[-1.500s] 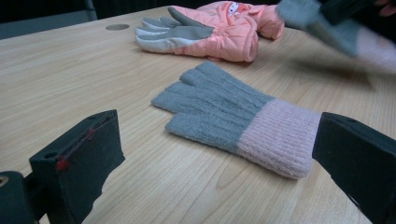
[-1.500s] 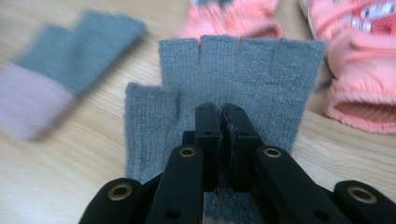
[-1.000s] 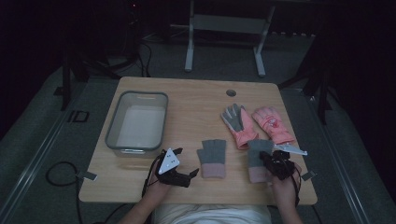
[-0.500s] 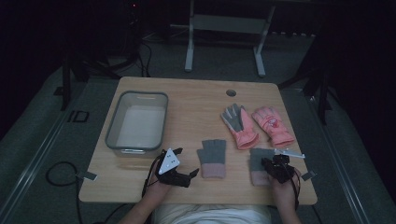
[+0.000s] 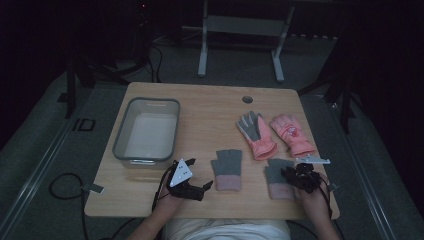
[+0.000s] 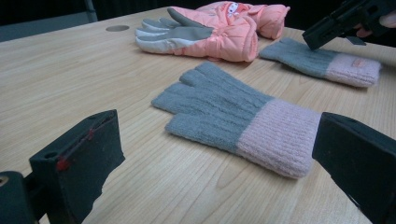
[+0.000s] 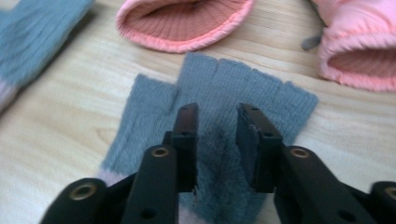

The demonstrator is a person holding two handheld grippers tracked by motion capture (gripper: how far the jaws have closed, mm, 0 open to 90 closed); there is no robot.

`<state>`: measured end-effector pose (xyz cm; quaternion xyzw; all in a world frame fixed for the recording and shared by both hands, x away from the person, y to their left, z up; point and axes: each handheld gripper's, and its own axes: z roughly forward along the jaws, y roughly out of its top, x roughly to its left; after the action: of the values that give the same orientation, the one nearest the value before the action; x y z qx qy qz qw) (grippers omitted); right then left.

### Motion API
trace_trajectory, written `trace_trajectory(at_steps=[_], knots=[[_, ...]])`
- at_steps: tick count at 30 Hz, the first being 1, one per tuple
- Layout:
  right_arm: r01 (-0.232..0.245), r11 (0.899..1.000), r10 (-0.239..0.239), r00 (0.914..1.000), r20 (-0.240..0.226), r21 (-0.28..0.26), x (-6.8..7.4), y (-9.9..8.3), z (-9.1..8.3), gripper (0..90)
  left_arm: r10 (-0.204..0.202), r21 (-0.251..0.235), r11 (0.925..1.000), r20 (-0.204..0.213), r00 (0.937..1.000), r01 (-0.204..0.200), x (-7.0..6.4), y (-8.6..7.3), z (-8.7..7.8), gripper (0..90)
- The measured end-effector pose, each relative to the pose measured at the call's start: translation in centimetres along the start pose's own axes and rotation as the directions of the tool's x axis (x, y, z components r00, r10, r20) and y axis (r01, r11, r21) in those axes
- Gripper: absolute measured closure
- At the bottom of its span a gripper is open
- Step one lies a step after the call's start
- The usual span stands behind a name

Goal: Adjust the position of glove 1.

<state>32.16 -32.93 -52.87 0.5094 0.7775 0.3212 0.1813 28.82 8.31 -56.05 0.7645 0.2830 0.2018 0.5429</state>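
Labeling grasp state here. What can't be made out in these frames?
- Right gripper: fingers close over the right grey glove; whether fabric is pinched, cannot tell.
- That glove's pink cuff: right gripper view, cut off by the bottom edge and the fingers.
- Bin: high view, contents too dim.
- Left grey glove: right gripper view, blurred.

Grey plastic bin [image 5: 148,131] on table's left [image 5: 210,107], pink glove pair [image 5: 276,134] far right, round hole [image 5: 247,99].

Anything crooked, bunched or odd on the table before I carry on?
Only one thing: the right gripper is pinching the right grey glove, puckering the knit between its jaws. The left grey glove, both pink gloves and the bin lie tidy.
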Motion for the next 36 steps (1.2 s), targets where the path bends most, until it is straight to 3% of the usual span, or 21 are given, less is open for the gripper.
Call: trace_trajectory(at_steps=[3,6,11,16,21,24,25,29,31,36], knots=[[0.055,0.998,-0.055,0.9983,-0.019,0.02,-0.4,0.1,-0.1,64.5,-0.004,-0.002,1.0,-0.001,1.0,0.004,0.0,0.0,0.0,1.2],[0.074,0.996,-0.071,0.996,-0.053,0.04,-0.4,0.1,0.0,62.0,-0.003,-0.001,1.0,-0.001,1.0,0.003,0.0,0.0,0.0,1.2],[0.11,0.993,-0.107,0.9932,-0.045,0.053,0.1,-0.3,0.5,58.5,-0.002,-0.001,1.0,0.0,1.0,0.002,0.0,0.0,0.0,1.2],[0.094,0.994,-0.091,0.9941,-0.059,0.046,-0.1,-0.8,0.9,64.5,0.001,0.0,1.0,-0.001,1.0,-0.001,0.0,0.0,0.0,1.2],[0.115,0.992,-0.114,0.9931,-0.025,0.049,0.5,-0.8,1.0,74.7,0.0,0.0,1.0,-0.002,1.0,0.0,0.0,0.0,0.0,1.2],[0.097,0.994,-0.096,0.9951,-0.02,0.05,0.6,-0.7,1.0,78.6,0.0,0.0,1.0,-0.001,1.0,0.0,0.0,0.0,0.0,1.2],[0.084,0.995,-0.084,0.9964,-0.013,0.052,0.7,-0.7,1.0,83.8,0.0,0.0,1.0,-0.002,1.0,0.0,0.0,0.0,0.0,1.2],[0.059,0.997,-0.059,0.9982,-0.012,0.055,0.8,-0.6,0.6,85.2,0.0,-0.001,1.0,-0.003,1.0,0.0,0.0,0.0,0.0,1.2],[0.026,0.999,-0.026,0.9995,-0.02,0.024,0.8,-0.3,-0.6,85.4,0.008,-0.002,1.0,-0.013,0.9999,-0.008,0.0,0.0,0.0,1.2],[-0.003,0.998,0.0,0.9989,-0.047,-0.061,0.8,1.8,-3.4,85.3,0.005,-0.003,1.0,-0.01,0.9999,-0.005,0.0,0.0,0.0,1.2]])
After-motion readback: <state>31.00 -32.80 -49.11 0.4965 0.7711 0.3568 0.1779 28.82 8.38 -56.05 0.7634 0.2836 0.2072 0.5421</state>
